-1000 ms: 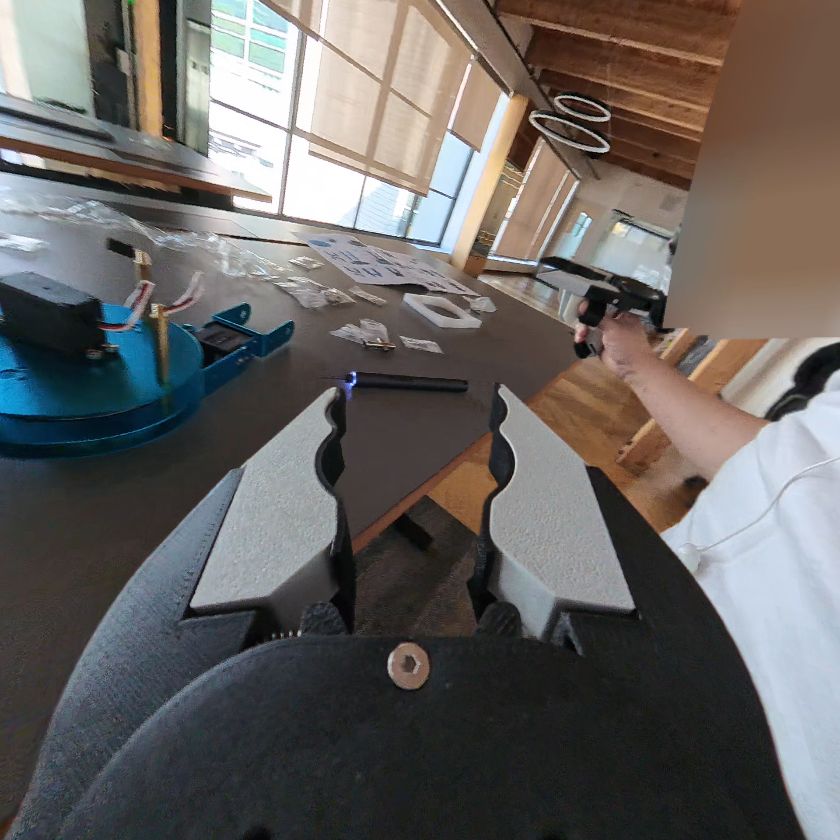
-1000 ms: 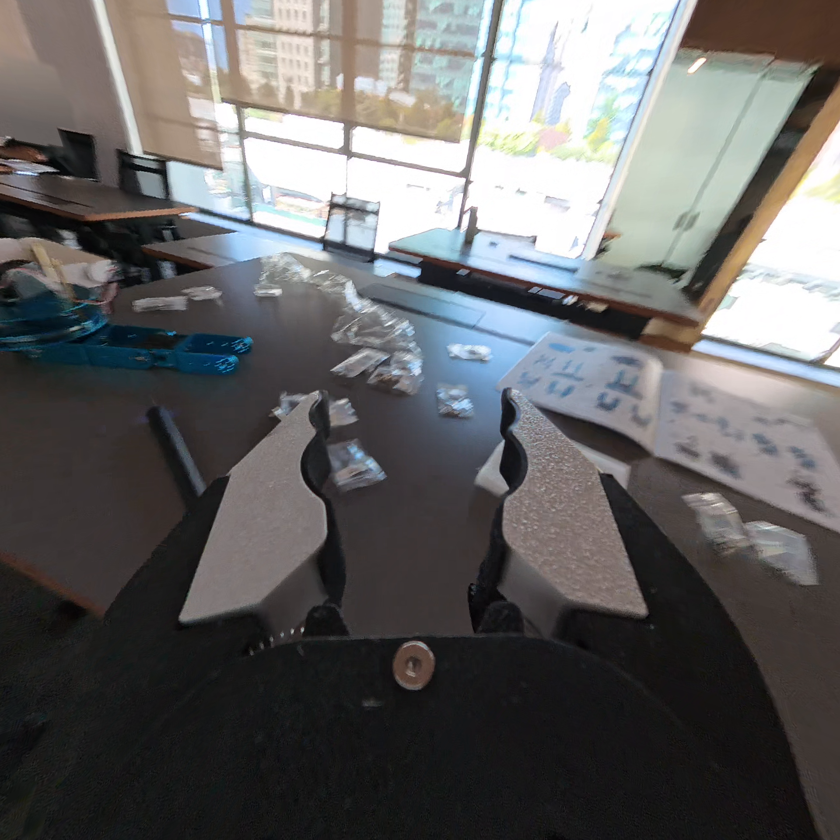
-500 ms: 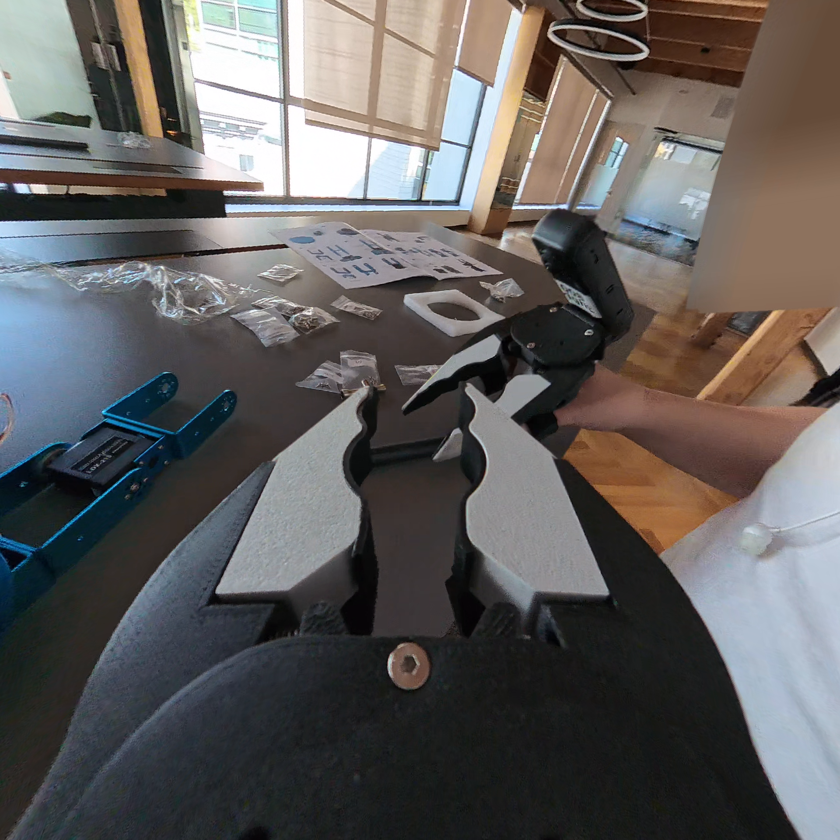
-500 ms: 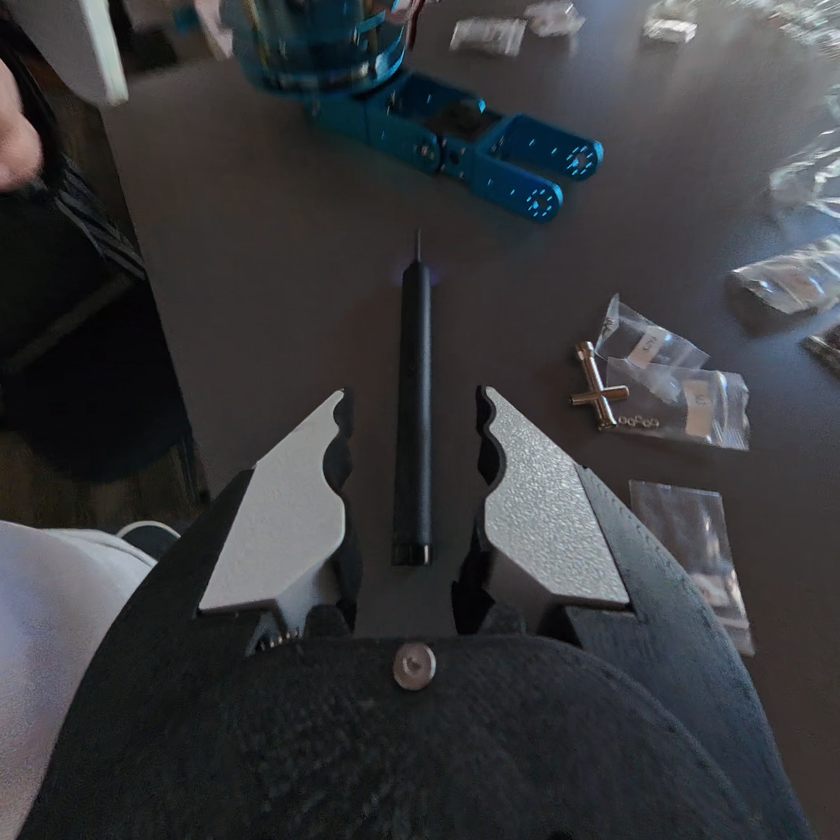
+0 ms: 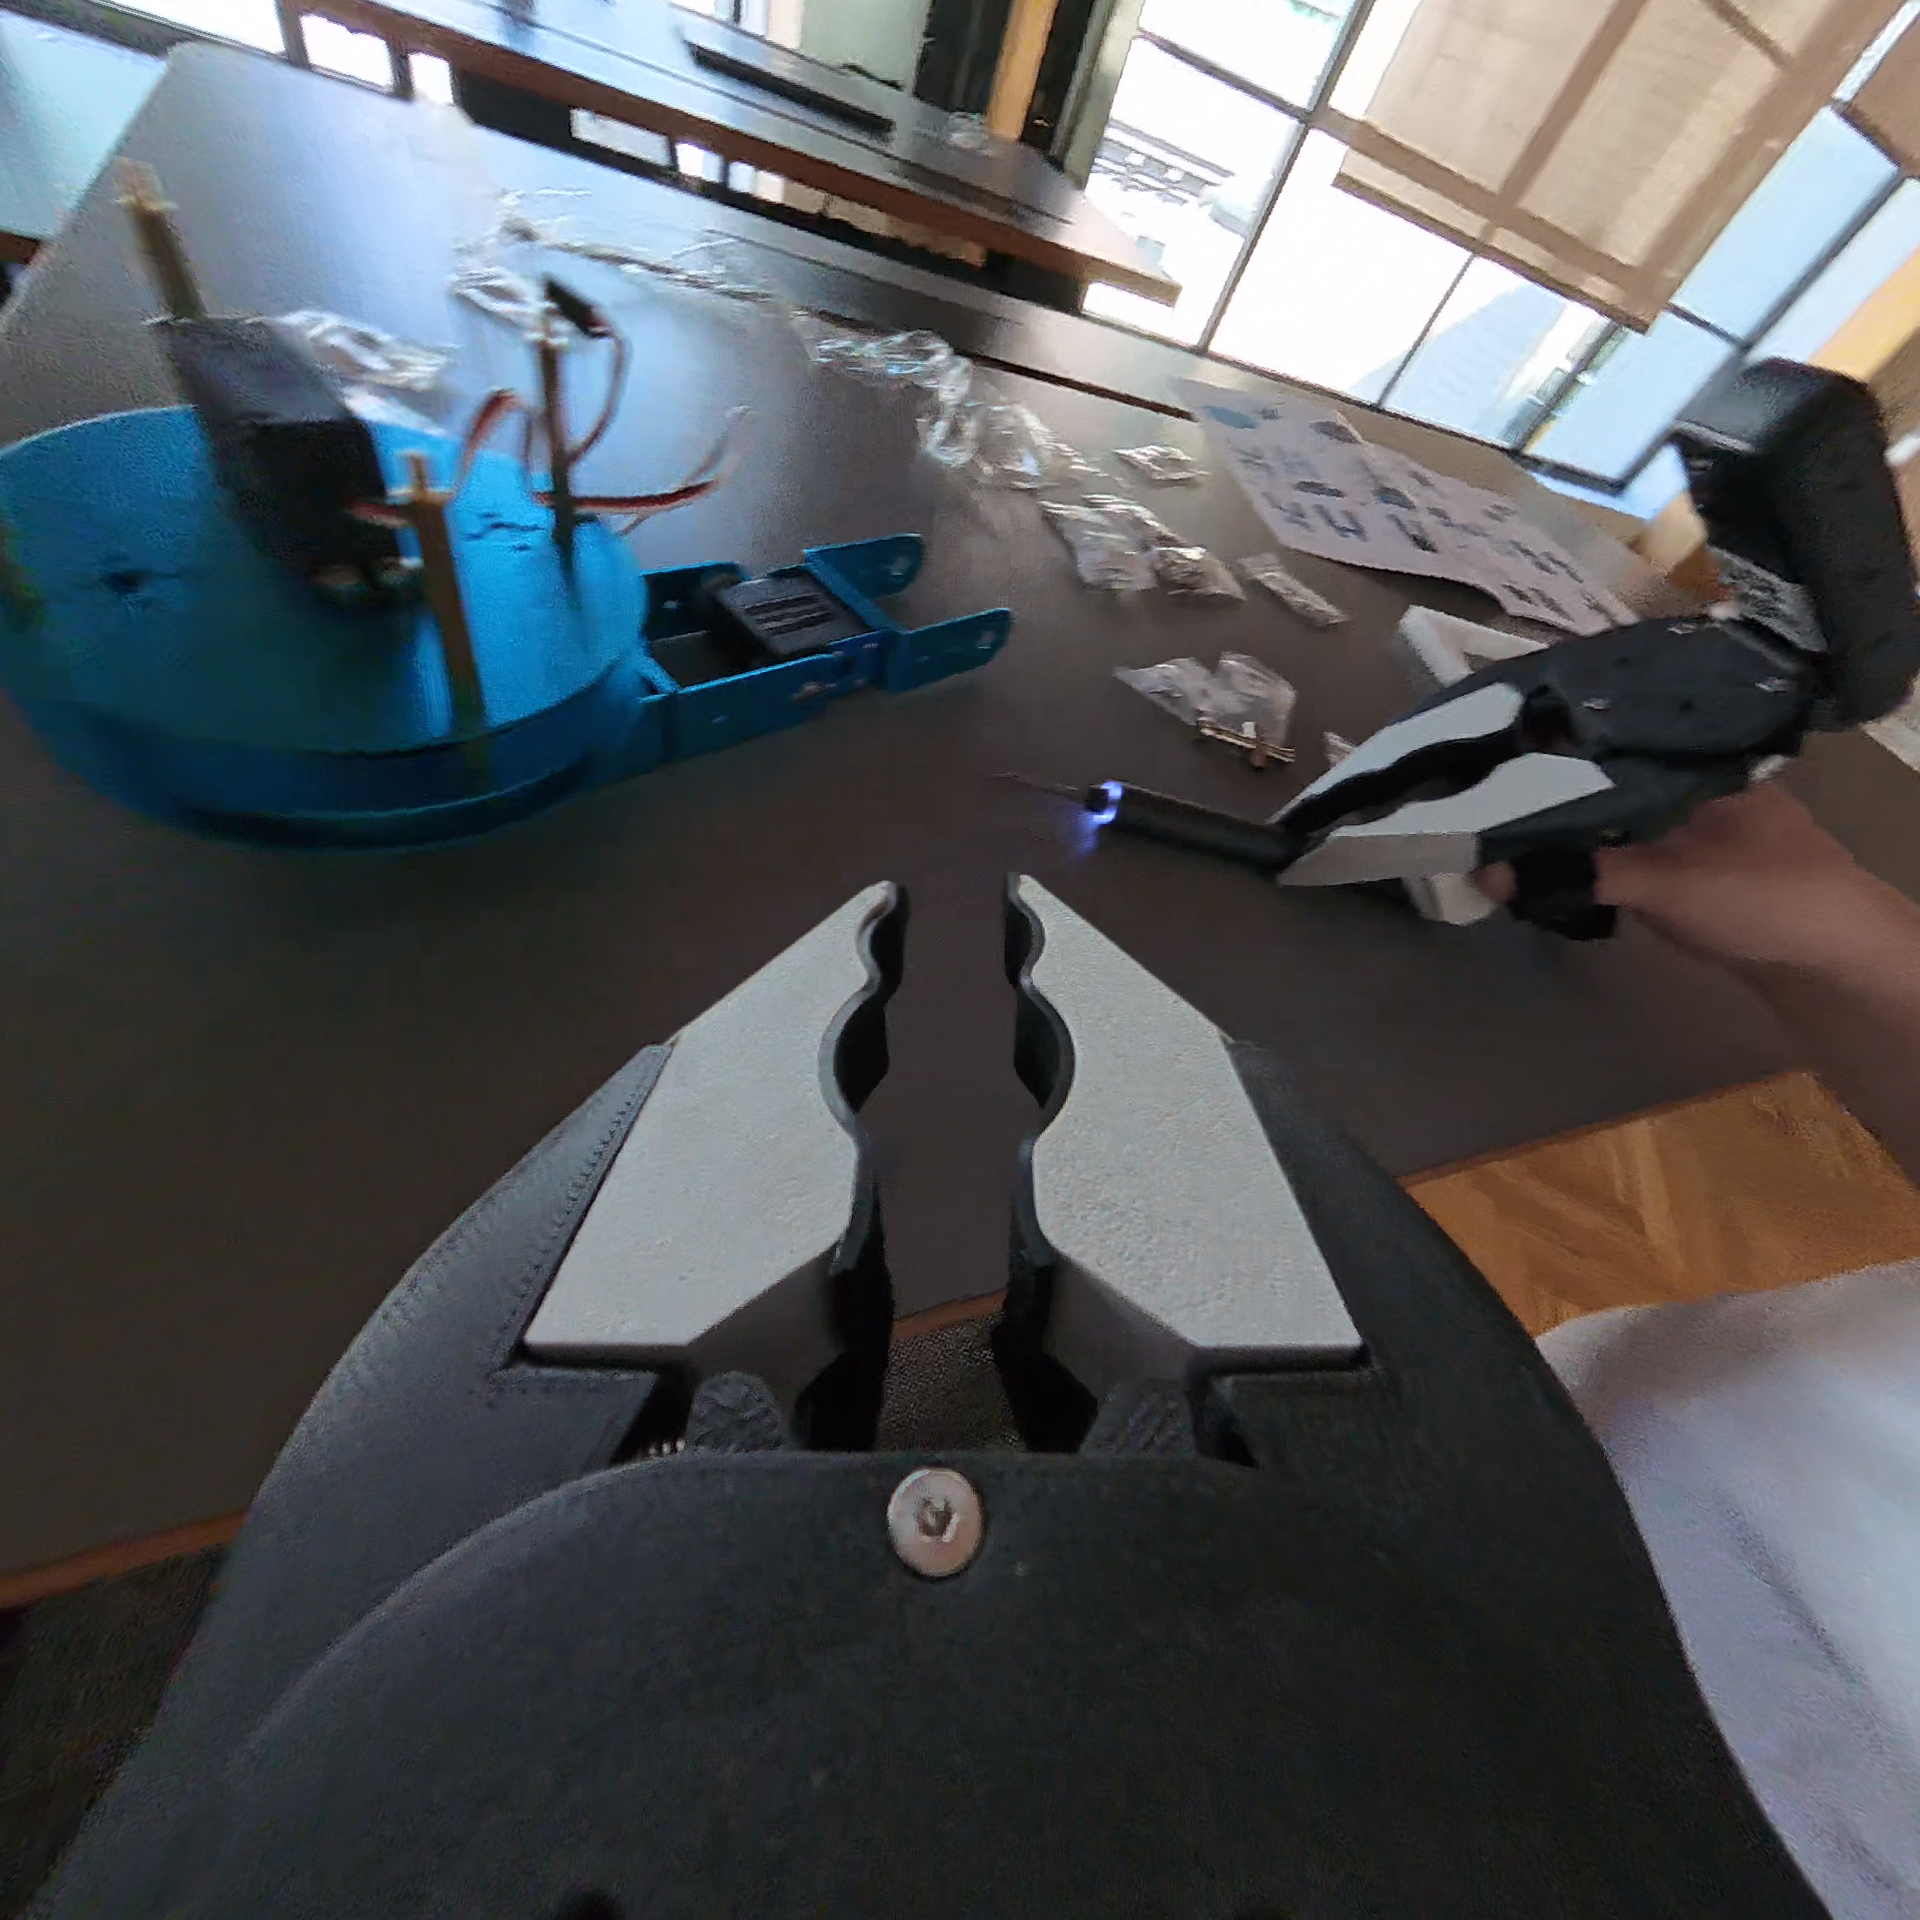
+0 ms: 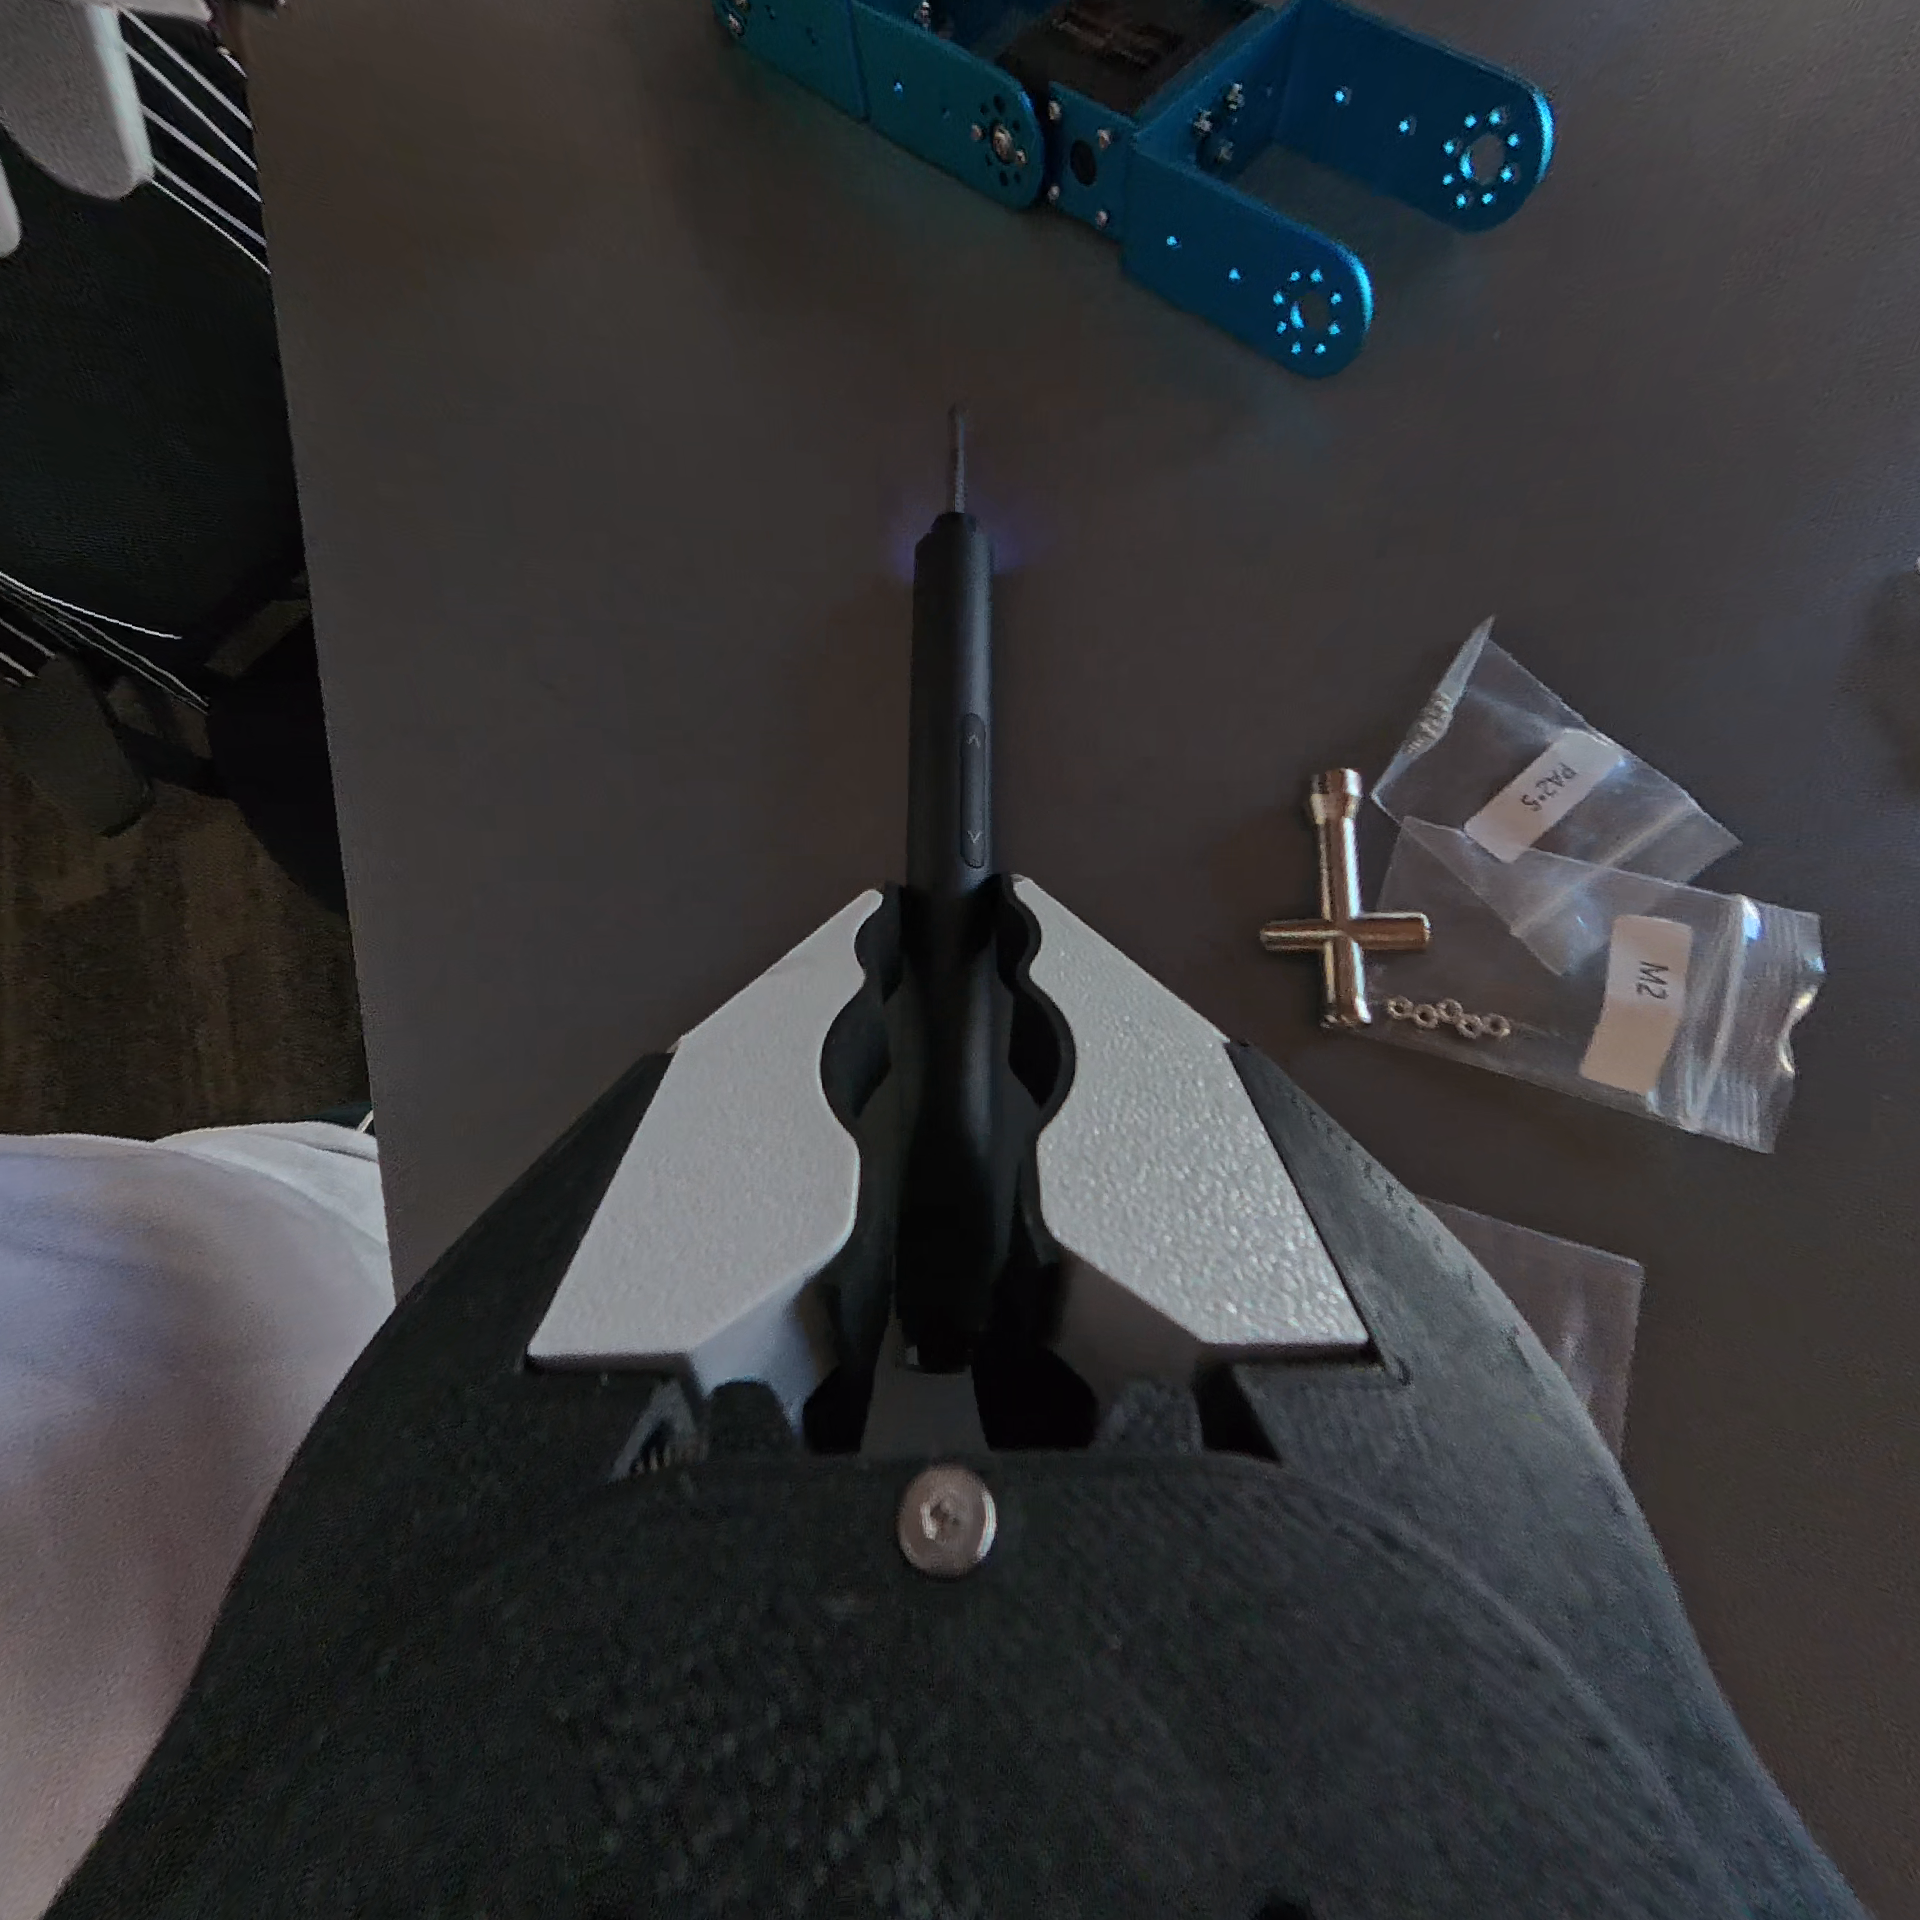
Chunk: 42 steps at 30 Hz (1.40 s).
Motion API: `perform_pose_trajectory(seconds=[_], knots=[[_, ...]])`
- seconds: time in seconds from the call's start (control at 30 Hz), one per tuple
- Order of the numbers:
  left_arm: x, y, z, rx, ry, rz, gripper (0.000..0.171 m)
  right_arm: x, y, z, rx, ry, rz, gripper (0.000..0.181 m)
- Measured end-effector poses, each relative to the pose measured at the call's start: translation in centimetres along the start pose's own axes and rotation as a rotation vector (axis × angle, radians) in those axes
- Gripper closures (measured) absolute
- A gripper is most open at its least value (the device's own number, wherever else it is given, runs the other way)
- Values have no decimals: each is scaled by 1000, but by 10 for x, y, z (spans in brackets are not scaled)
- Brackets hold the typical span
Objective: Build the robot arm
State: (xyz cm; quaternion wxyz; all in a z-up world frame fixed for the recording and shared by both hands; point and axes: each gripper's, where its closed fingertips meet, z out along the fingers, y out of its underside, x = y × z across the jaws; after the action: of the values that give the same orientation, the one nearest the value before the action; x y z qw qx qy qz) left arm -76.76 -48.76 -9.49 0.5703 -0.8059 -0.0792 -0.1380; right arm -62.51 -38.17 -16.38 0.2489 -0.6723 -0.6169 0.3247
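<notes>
The right hand-held gripper [image 6: 951, 904] is pinching a slim black electric screwdriver [image 6: 948, 717] by its rear half, with its fingers [image 6: 1164, 1122] pressed against the barrel on both sides. The tool points away along the fingers, its thin bit forward and a faint blue glow at the nose, low over the dark desk [image 6: 623, 520]; whether it is touching the surface I cannot tell. In the left wrist view the same tool [image 5: 1174, 816] sticks out to the left of that gripper [image 5: 1288, 847], which a person's hand [image 5: 1704, 883] holds.

The left hand-held gripper [image 5: 954, 909] holds nothing; its fingers [image 5: 758, 1122] stand slightly spread with a narrow gap, above bare desk near the front edge, well apart from the screwdriver.

Beyond the bit lies a blue metal bracket assembly [image 6: 1174, 156] with a black servo in it, joined to a round blue base [image 5: 312, 613] carrying brass posts and red wires. Right of the screwdriver lie a small silver cross wrench [image 6: 1340, 914] and two clear parts bags [image 6: 1600, 914] with white labels, the wrench touching the nearer bag. Farther off are more crumpled clear bags [image 5: 1039, 447], a printed sheet [image 5: 1382, 509] and a white foam piece [image 5: 1444, 644]. Nothing lies between the bit and the bracket.
</notes>
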Motion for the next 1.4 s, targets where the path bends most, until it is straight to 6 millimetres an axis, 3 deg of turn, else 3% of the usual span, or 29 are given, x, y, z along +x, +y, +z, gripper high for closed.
perform_pose_trajectory(seconds=[0.1, 0.13, 0.2, 0.33, 0.43, 0.53, 0.67, 0.8, 0.9, 1.03, 1.4], knots=[[-39, -4, -5, 15, -53, -111, 142, 0, 1, -3, -15, -17, 1, 159], [-52, -7, -5, 26, -71, -135, 134, -3, 0, -4, -22, -39, -12, 145], [-82, -16, -7, 74, -170, -132, 97, -3, -9, -7, -23, -55, -78, 129], [-111, -26, -5, 115, -238, -9, 82, 17, -68, -7, 96, -19, -297, 117], [-118, -25, 8, 60, -213, 50, 77, 22, -111, 18, 135, -96, -448, 107], [-125, -21, 19, 9, -210, 102, 75, 32, -132, 57, 76, -144, -551, 101], [-134, -12, 25, -92, -221, 161, 84, 41, -142, 93, -10, -190, -609, 93], [-140, -9, 26, -159, -215, 195, 87, 50, -132, 114, -138, -252, -585, 93], [-139, -10, 28, -198, -189, 217, 88, 54, -123, 116, -221, -271, -568, 108], [-148, -13, 33, -241, -180, 206, 86, 54, -124, 114, -248, -267, -515, 112], [-195, -33, 51, -231, -226, 96, 97, 36, -127, 118, -230, -199, -389, 117]])
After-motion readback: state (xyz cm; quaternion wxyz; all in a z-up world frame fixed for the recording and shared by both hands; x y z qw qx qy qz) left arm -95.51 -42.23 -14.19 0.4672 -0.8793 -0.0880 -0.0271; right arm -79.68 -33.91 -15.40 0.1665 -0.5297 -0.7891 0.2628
